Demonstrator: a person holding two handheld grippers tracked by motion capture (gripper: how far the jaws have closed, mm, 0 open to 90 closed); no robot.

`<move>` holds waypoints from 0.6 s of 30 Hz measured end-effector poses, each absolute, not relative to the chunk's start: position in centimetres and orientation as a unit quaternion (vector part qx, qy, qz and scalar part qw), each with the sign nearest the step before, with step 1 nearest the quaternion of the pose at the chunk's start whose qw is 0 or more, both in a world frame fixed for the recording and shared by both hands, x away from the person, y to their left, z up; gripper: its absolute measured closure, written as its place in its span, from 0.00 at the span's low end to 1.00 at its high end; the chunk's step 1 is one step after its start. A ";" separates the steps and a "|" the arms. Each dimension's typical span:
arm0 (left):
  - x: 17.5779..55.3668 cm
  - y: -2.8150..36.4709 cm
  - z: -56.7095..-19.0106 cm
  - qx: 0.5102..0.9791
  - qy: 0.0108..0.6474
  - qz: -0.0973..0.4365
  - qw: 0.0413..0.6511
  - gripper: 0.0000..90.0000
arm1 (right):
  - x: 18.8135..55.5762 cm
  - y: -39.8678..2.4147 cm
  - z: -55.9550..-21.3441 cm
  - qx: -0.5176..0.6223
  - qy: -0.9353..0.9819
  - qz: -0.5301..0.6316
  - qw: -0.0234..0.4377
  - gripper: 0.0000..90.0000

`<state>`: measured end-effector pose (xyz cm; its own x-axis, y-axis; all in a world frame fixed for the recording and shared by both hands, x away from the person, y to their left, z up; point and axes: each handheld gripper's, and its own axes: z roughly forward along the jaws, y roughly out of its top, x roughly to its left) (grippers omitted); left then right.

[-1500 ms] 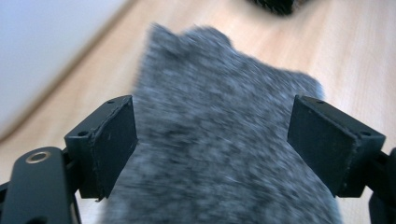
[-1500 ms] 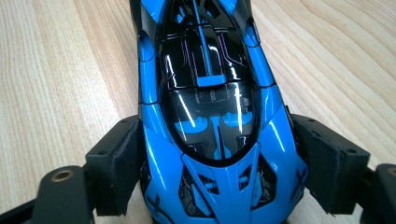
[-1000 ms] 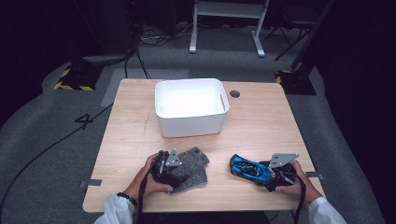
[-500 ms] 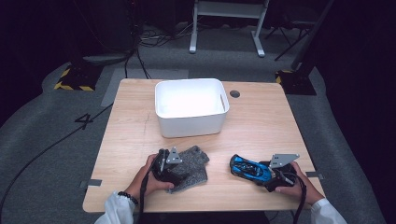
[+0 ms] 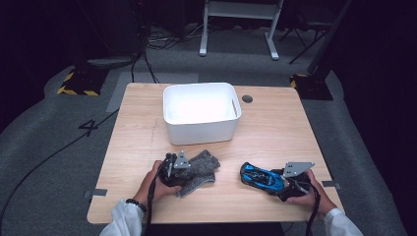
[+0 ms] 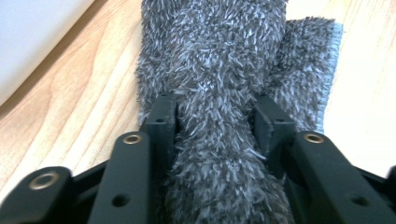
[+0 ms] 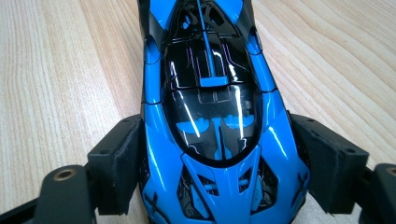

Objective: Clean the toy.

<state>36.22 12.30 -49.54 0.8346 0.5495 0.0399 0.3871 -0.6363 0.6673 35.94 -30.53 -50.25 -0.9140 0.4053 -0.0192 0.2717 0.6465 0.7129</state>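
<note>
Up close, the left gripper (image 6: 215, 121) pinches one fuzzy grey cloth (image 6: 224, 70) and the right gripper (image 7: 217, 154) clamps one glossy blue-and-black toy car (image 7: 210, 93), while from above both sit on the near edge of the light wooden table (image 5: 275, 128), before one white rectangular bin (image 5: 200, 110).

— What surrounds the wooden table (image 5: 275, 132)?
— Grey floor (image 5: 49, 162) marked with a "4" (image 5: 91, 127), a yellow-and-black striped base (image 5: 76, 88), cables (image 5: 147, 49), and a white stand (image 5: 202, 48) behind.
— And on the tabletop?
— A dark round hole (image 5: 247, 99) near the far edge.
</note>
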 end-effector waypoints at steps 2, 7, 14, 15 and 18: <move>36.3 12.3 -49.5 0.895 0.262 0.121 0.339 0.70 | 36.0 -30.5 -50.2 0.184 0.904 0.377 0.087 0.26; 36.3 12.4 -49.5 0.895 0.261 0.122 0.341 0.73 | 36.2 -30.1 -50.3 0.174 0.904 0.381 0.082 0.26; 35.8 11.9 -48.7 0.889 0.248 0.129 0.363 0.76 | 36.0 -29.1 -50.2 0.157 0.908 0.381 0.071 0.26; 35.7 11.7 -48.5 0.886 0.246 0.129 0.370 0.76 | 35.9 -28.9 -50.1 0.152 0.909 0.383 0.067 0.26; 35.3 11.3 -47.8 0.881 0.235 0.132 0.389 0.76 | 35.7 -28.2 -49.9 0.142 0.911 0.382 0.068 0.26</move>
<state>35.32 11.31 -47.82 0.8547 0.5167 0.0502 0.3112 -0.5872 0.7472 35.69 -28.16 -49.95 -0.9504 0.3108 -0.0161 0.2065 0.6684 0.7145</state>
